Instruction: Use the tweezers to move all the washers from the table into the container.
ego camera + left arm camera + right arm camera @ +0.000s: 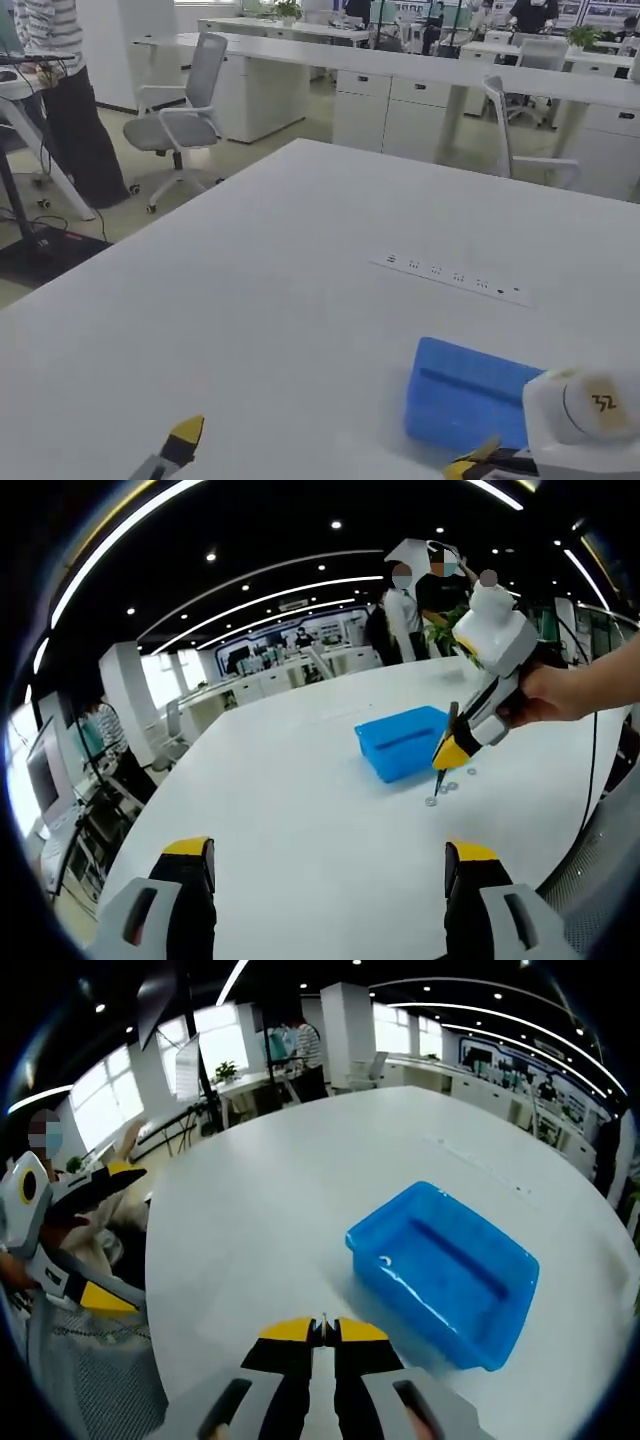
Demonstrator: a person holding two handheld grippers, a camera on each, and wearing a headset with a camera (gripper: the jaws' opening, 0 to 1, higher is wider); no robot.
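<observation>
A blue container sits on the white table, open and with nothing visible inside. My right gripper is shut on thin tweezers. In the left gripper view a hand holds that right gripper just right of the container. The tweezers point down at a few small washers on the table. My left gripper is open and holds nothing, well back from the container. One of its yellow fingertips shows at the bottom left.
A socket strip is set into the table beyond the container. Office chairs and desks stand past the far edge. One person stands at the left. Others stand behind the table.
</observation>
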